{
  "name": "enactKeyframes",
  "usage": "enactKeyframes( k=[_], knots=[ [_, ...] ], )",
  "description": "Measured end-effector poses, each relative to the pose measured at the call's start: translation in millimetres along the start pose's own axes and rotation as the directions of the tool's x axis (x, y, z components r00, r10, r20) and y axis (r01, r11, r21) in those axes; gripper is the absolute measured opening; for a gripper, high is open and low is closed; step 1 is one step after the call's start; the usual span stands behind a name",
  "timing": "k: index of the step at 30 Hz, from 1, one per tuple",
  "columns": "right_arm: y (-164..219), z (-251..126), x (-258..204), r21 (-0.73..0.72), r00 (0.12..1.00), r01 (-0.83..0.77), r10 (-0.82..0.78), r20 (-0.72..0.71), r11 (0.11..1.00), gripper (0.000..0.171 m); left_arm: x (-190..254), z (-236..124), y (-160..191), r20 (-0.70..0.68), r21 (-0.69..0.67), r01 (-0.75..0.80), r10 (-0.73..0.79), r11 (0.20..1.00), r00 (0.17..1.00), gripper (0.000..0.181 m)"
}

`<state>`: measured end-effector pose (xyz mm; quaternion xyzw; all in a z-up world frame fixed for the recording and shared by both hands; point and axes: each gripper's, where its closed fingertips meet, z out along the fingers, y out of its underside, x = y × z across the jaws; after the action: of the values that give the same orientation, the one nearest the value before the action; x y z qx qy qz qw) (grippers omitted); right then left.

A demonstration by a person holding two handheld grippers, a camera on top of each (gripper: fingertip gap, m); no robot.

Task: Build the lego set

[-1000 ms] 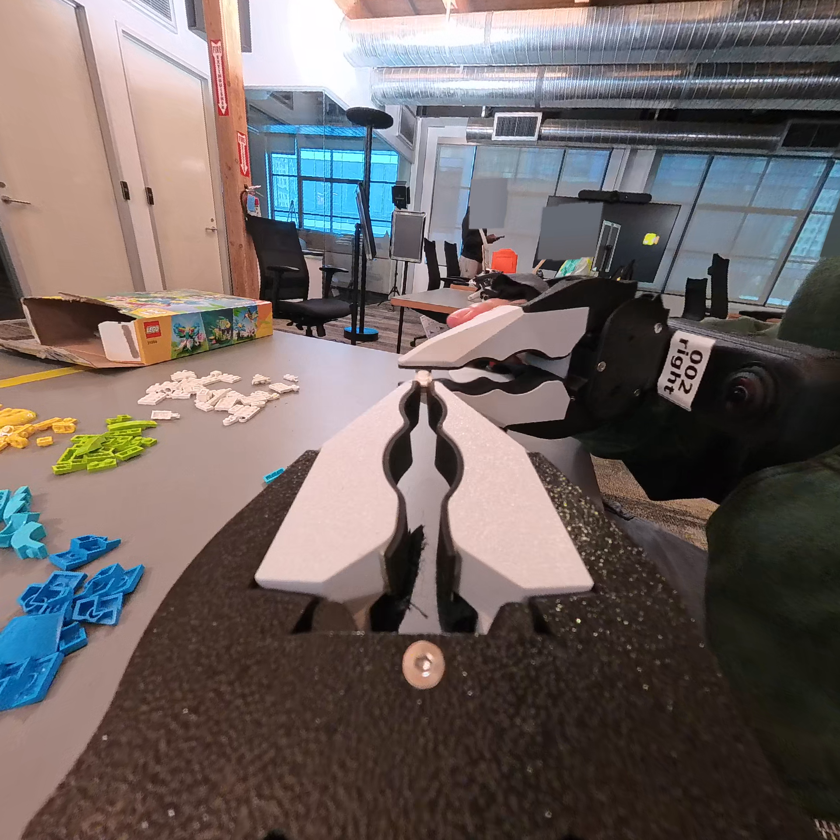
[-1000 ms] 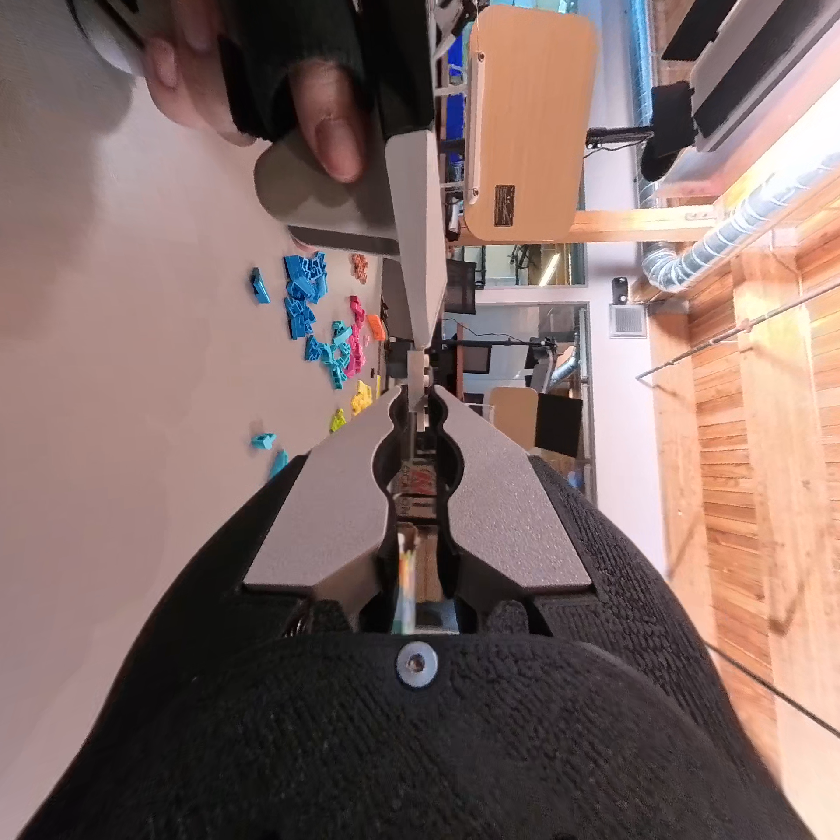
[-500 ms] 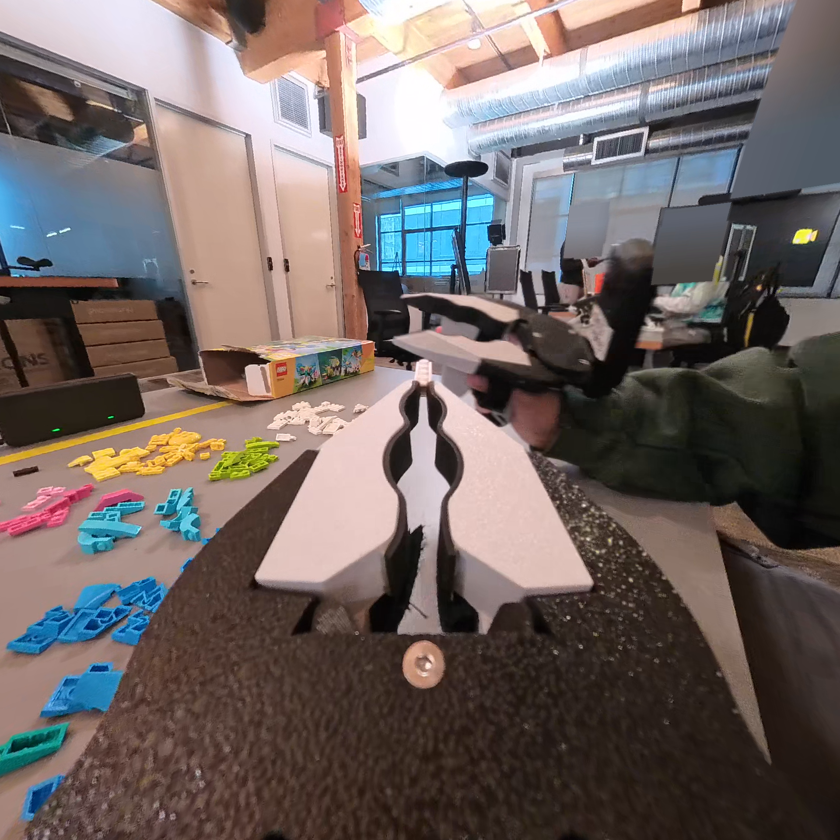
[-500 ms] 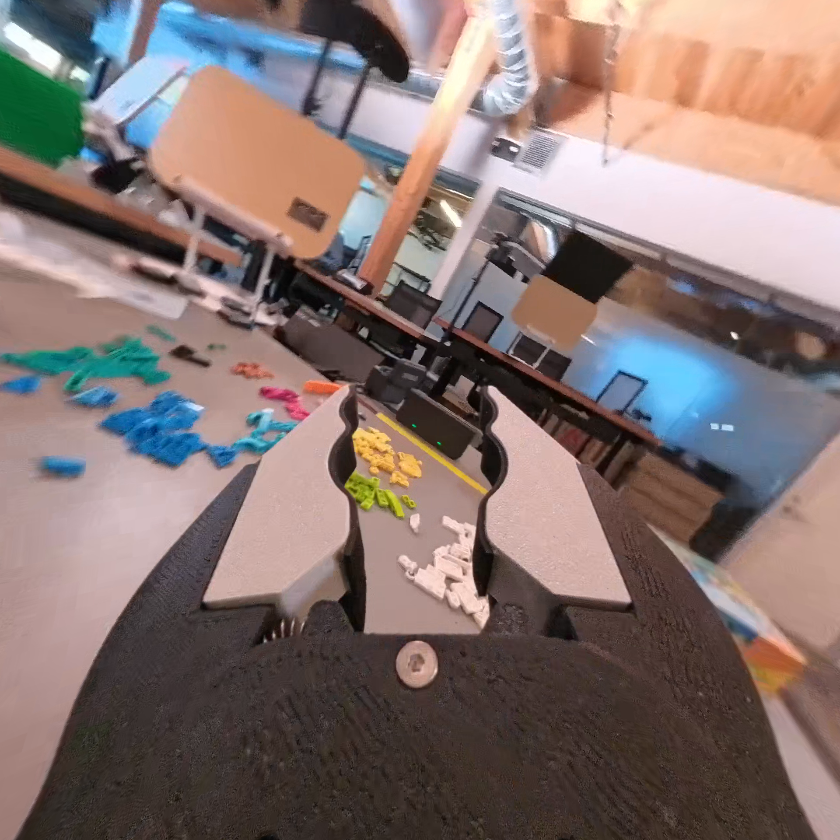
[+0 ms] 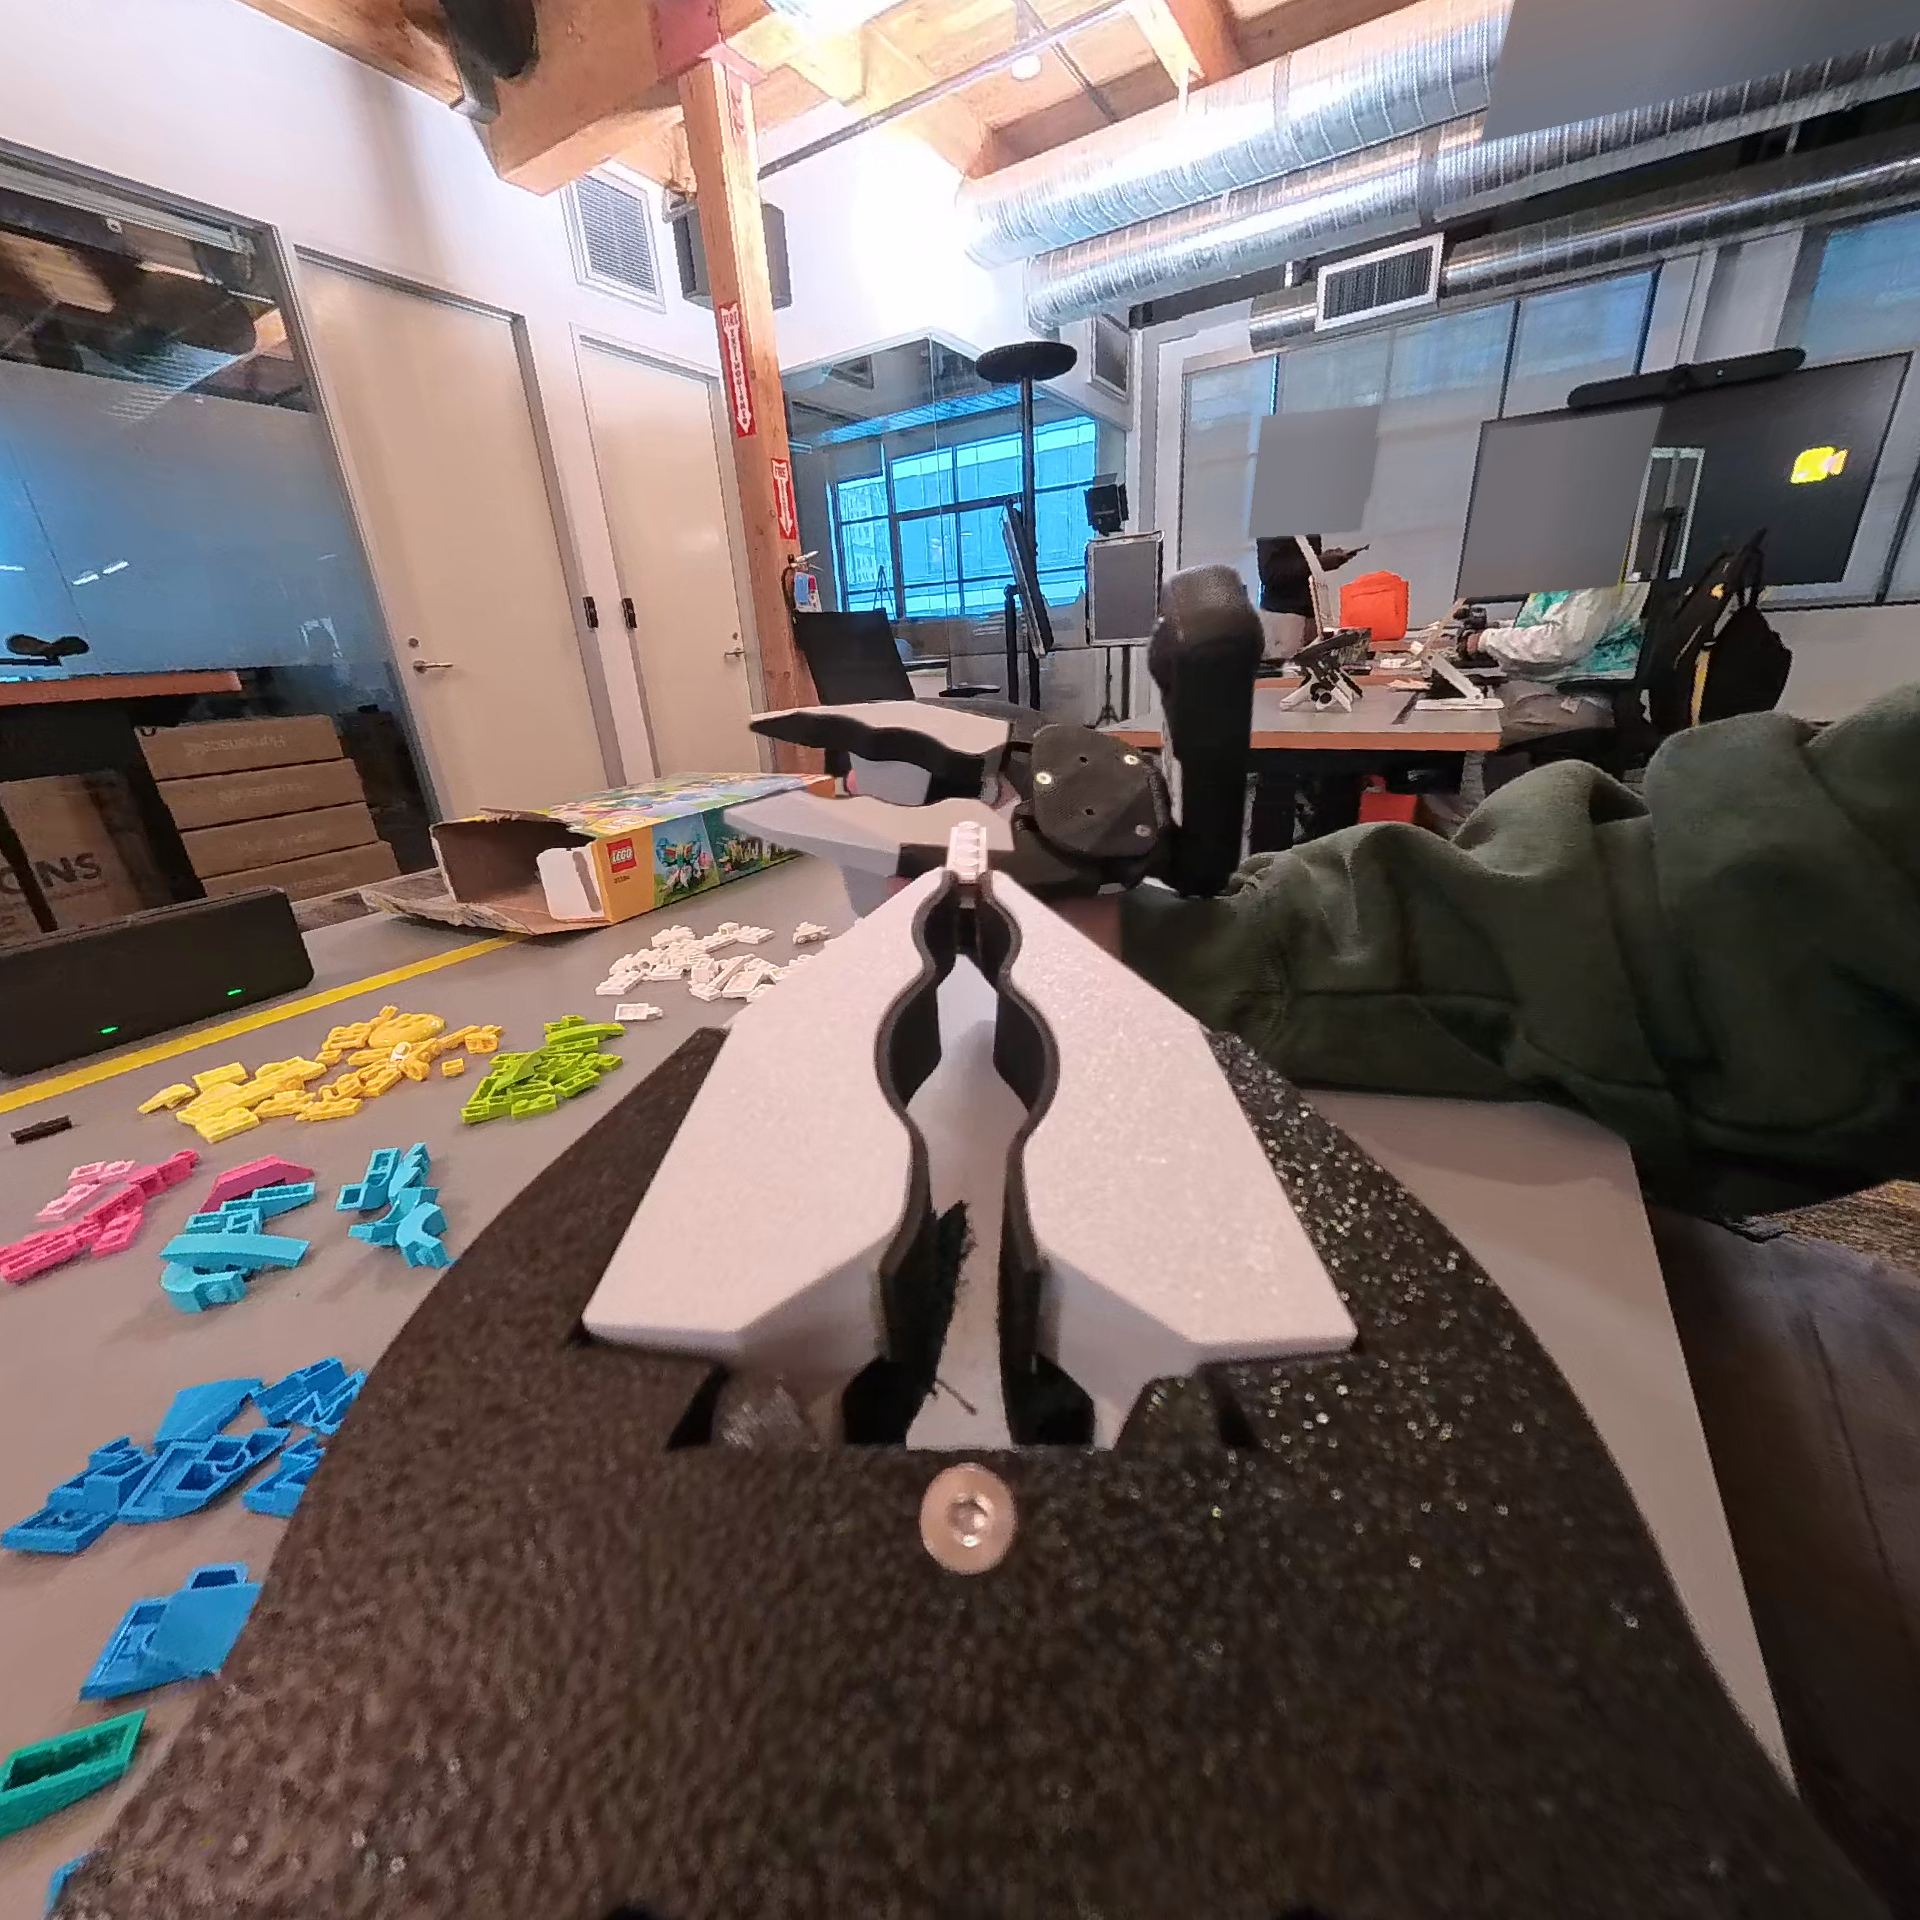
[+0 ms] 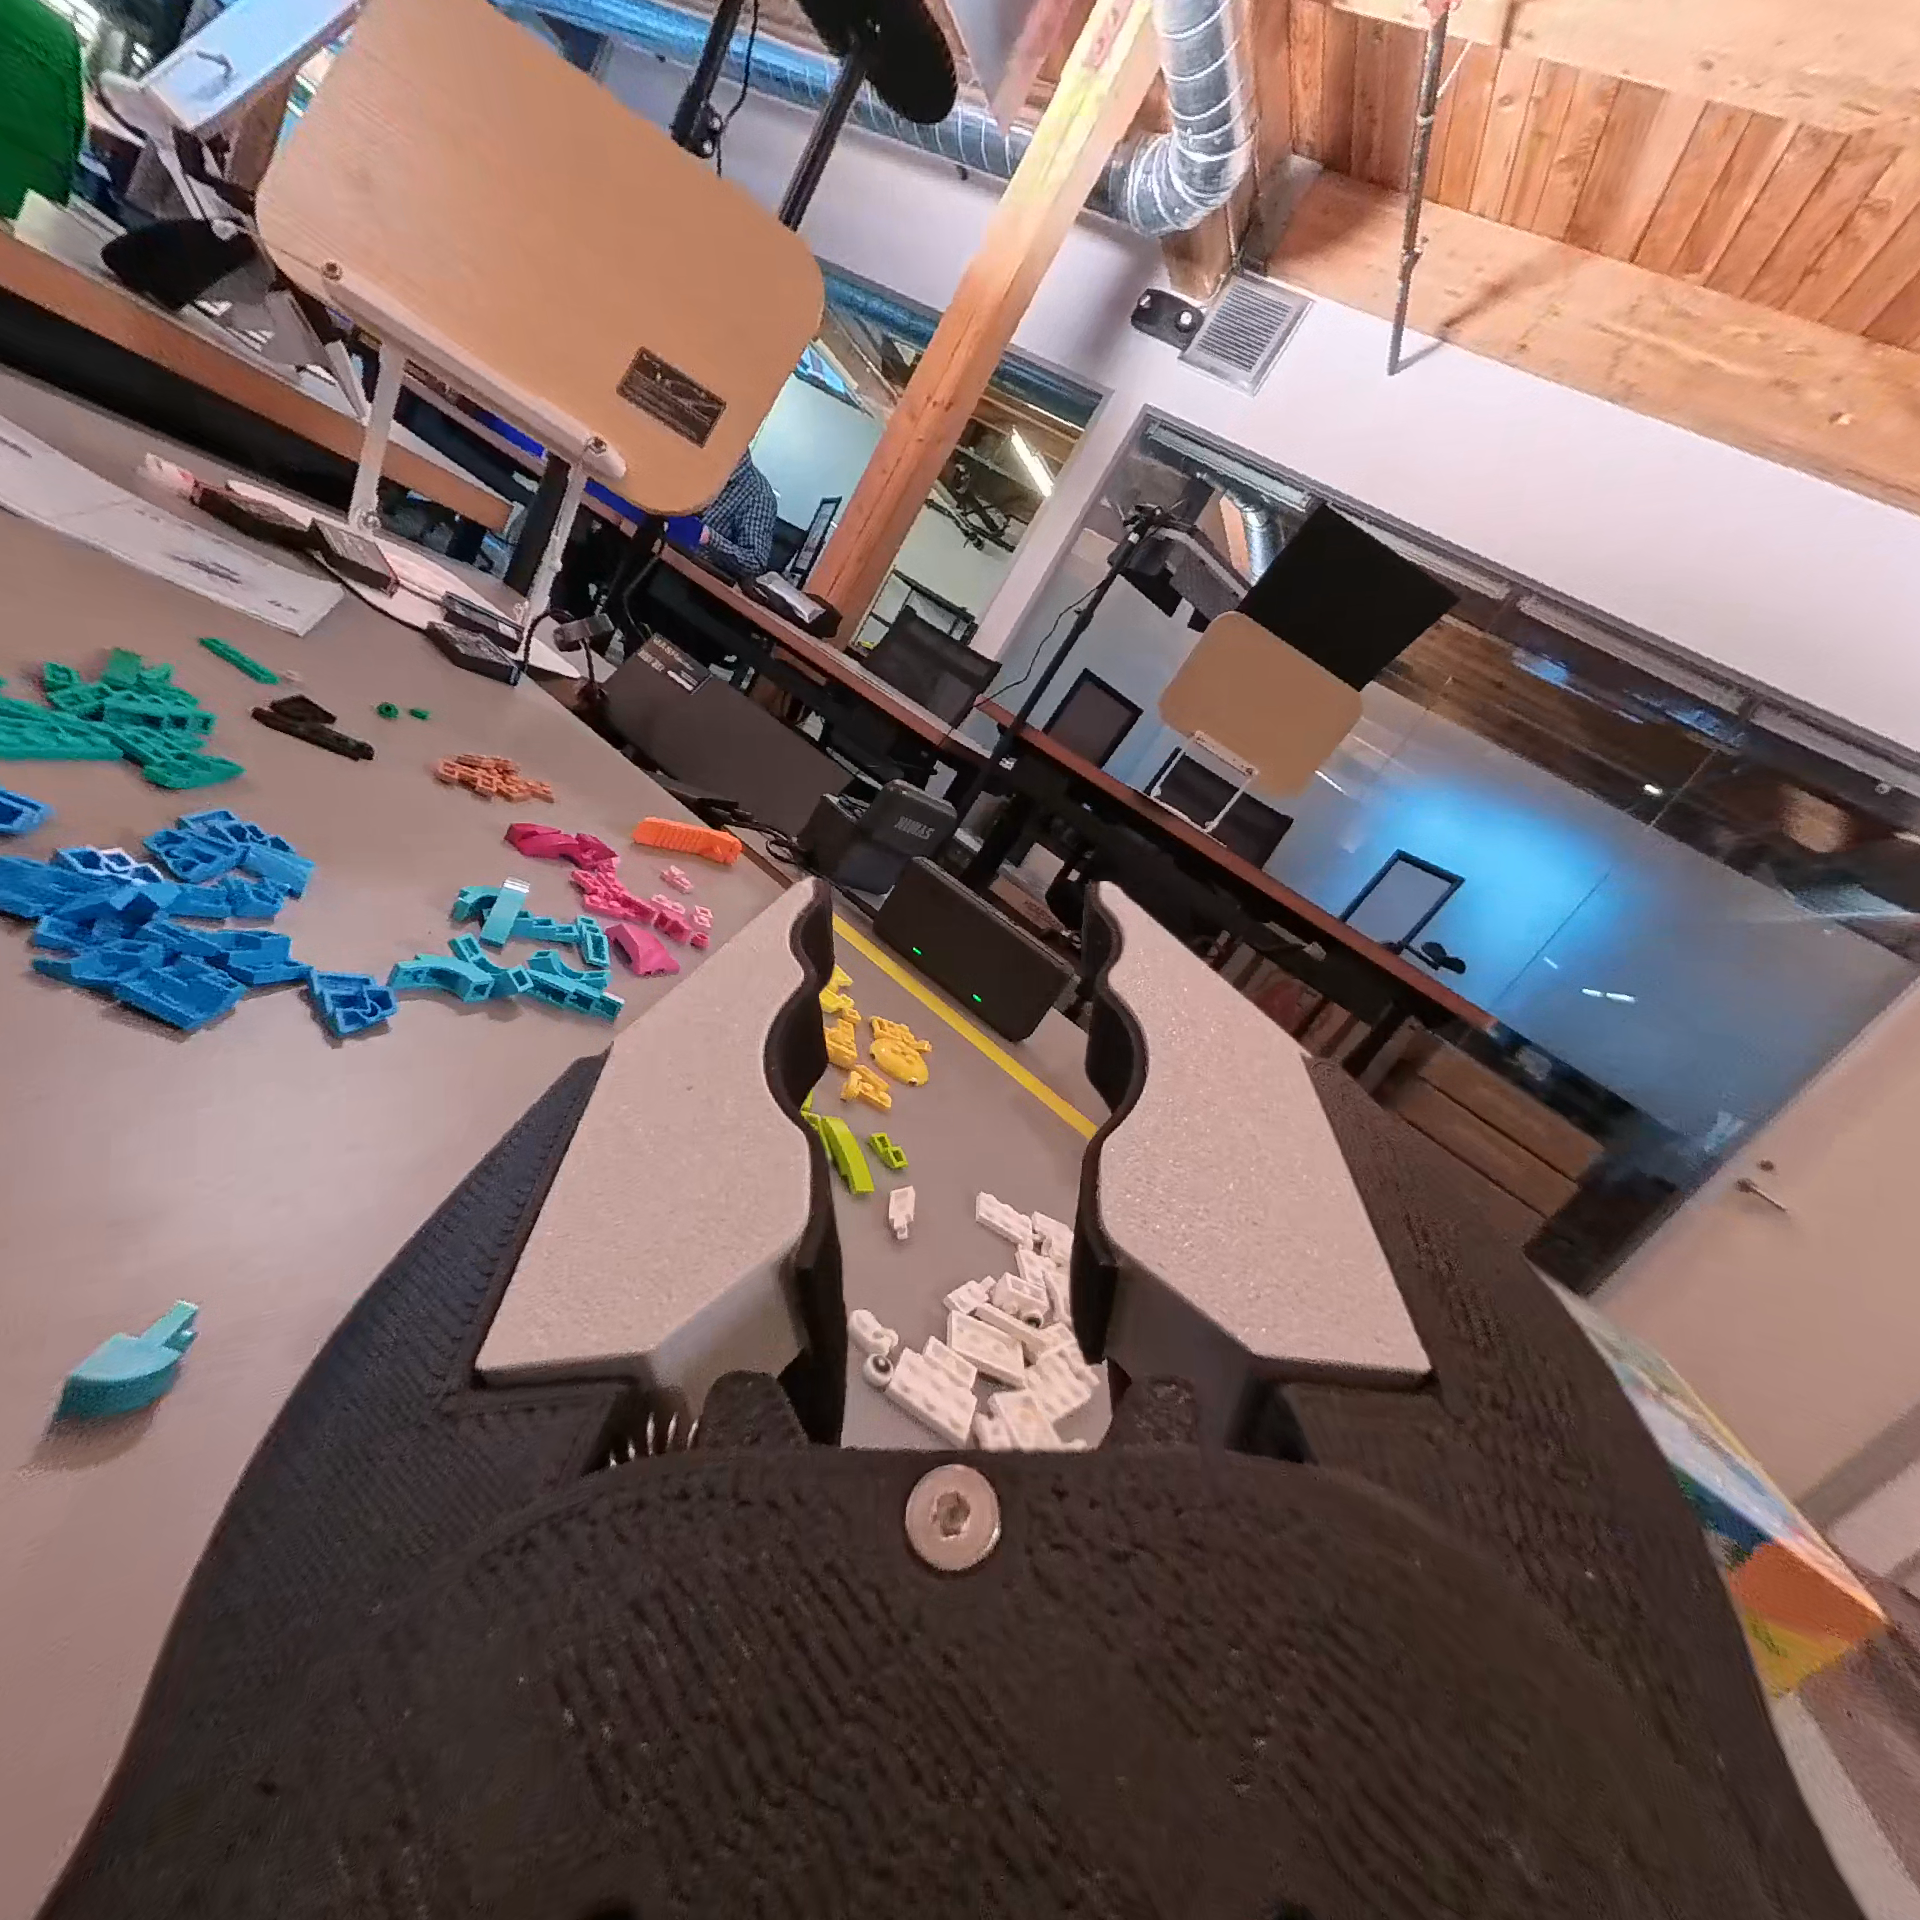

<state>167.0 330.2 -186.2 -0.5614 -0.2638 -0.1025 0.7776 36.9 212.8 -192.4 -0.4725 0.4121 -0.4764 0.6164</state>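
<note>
My left gripper point(image 5: 966, 883) is shut on a small white studded lego plate point(image 5: 968, 850), held above the grey table point(image 5: 260, 1320). My right gripper point(image 6: 951, 914) is open and empty, hovering over a pile of white pieces point(image 6: 997, 1340). It also shows in the left wrist view point(image 5: 821, 769), open, just behind the held plate, with a green sleeve point(image 5: 1558, 935) behind it. Sorted piles lie on the table: white point(image 5: 707, 961), lime point(image 5: 540, 1070), yellow point(image 5: 322, 1070), pink point(image 5: 94, 1210), turquoise point(image 5: 301, 1226) and blue point(image 5: 177, 1455).
An opened lego box point(image 5: 613, 852) lies at the table's far side, near a black device point(image 5: 145, 977) and a yellow line. In the right wrist view, blue point(image 6: 156, 925), teal green point(image 6: 114, 717), pink point(image 6: 623, 894) and orange point(image 6: 686, 836) pieces lie left; a lone turquoise piece point(image 6: 130, 1361) is near. My right fingertips sit around 20 centimeters from my left ones.
The right gripper let go of the white plate, opened, swung away from the left gripper and now hovers over the white pile. The left gripper keeps the plate and has tilted up.
</note>
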Motion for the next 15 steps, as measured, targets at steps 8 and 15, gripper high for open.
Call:
enactKeyframes(
  k=[8,15],
  knots=[
    [7.4,-1.5,5.5,-0.027,0.997,-0.083,0.083,-0.003,0.996,0.046,1.2,0.9,2.1,0.002,-0.011,-0.02,0.02,1.0,1.0,0.0],
    [11.5,-10.4,38.0,-0.027,0.989,-0.096,0.092,-0.112,0.995,0.046,3.8,0.3,1.2,-0.008,-0.006,-0.029,0.029,1.0,1.0,0.0]
  ],
)
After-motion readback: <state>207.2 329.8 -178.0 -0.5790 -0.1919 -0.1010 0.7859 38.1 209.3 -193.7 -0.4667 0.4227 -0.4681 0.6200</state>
